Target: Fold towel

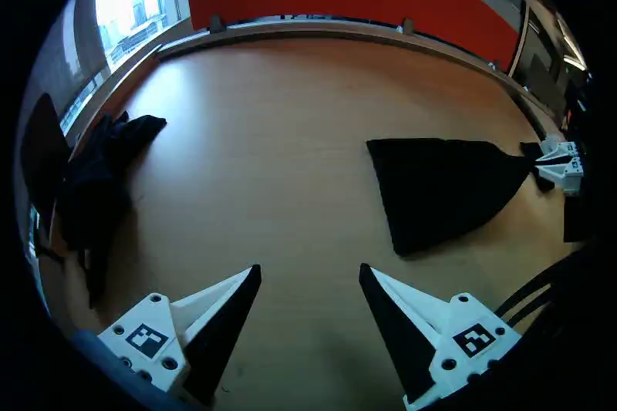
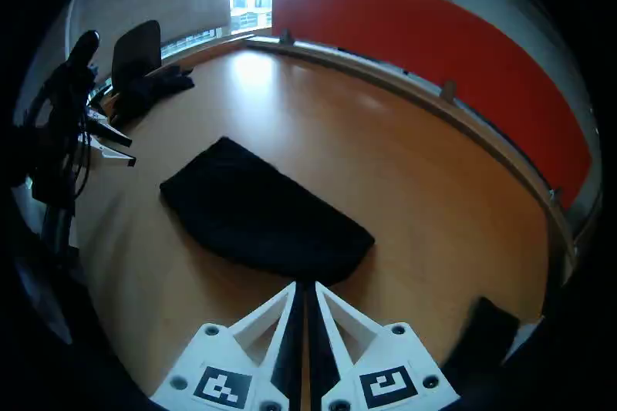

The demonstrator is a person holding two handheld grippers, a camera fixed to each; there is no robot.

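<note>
Black towel [image 2: 262, 218], one, pinched by right gripper [image 2: 307, 286]; left gripper [image 1: 308, 272] agape.

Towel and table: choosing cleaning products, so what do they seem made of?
The towel looks like soft black fabric, matte, perhaps cotton terry: it lies limp without shine. The table looks wood-grained, likely laminate: smooth, with a bright glare patch.
</note>
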